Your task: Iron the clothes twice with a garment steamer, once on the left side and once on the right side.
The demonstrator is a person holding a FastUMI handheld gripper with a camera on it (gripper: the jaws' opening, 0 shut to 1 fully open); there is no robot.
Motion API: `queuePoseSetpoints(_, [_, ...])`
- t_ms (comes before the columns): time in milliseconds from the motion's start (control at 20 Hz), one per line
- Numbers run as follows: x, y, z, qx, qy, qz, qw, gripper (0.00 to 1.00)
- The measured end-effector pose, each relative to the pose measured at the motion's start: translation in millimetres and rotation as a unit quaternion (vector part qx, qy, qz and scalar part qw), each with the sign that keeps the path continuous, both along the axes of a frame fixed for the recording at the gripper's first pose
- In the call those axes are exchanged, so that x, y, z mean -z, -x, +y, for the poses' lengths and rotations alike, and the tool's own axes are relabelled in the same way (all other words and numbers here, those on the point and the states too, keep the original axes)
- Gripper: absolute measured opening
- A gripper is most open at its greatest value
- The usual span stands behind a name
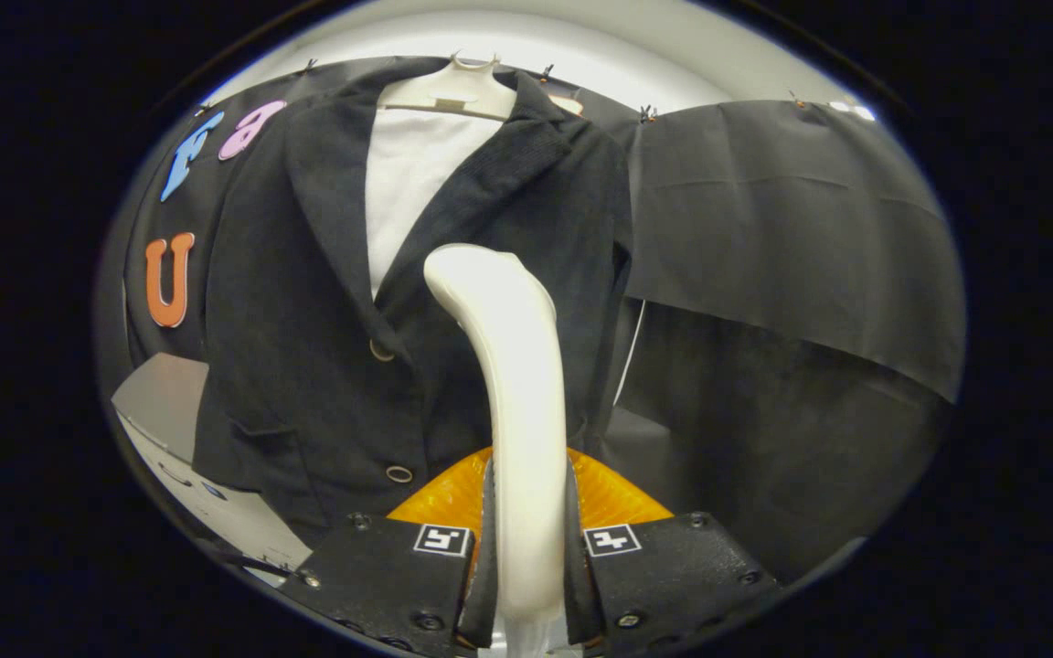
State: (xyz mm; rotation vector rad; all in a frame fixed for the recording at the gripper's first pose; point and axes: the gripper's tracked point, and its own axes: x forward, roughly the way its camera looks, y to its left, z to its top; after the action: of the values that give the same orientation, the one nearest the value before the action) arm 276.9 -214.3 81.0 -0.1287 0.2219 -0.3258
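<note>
The gripper [528, 539] has both fingers [398, 571] clamped on the handle of the garment steamer [513, 384], one pad on each side of the white shaft. The steamer rises from between the fingers and curves forward at its top, where the head points toward the clothing. An orange part [613, 498] sits just behind the shaft, low between the fingers; what it belongs to cannot be told.

The handle looks smooth, rigid and glossy, so it is probably slippery under a side grip. Hold it low on the straight shaft, as now, and keep firm pressure to prevent the top-heavy head from twisting.

Just beyond the steamer head hangs the jacket [307, 366], dark and buttoned, on a pale hanger [453, 91], with a white shirt [408, 183] showing between the lapels. The steamer head stands in front of the jacket's middle, near the button line. Whether it touches the cloth cannot be told. The fabric appears soft and free-hanging; it is likely to swing or bunch if pushed hard.

A grey counter [161, 402] lies low beside the jacket's hem.
</note>
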Motion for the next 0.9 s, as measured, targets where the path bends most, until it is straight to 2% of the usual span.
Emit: queuePoseSetpoints(900, [96,16,4,0.011,0.002,0.062,0.998,0.32])
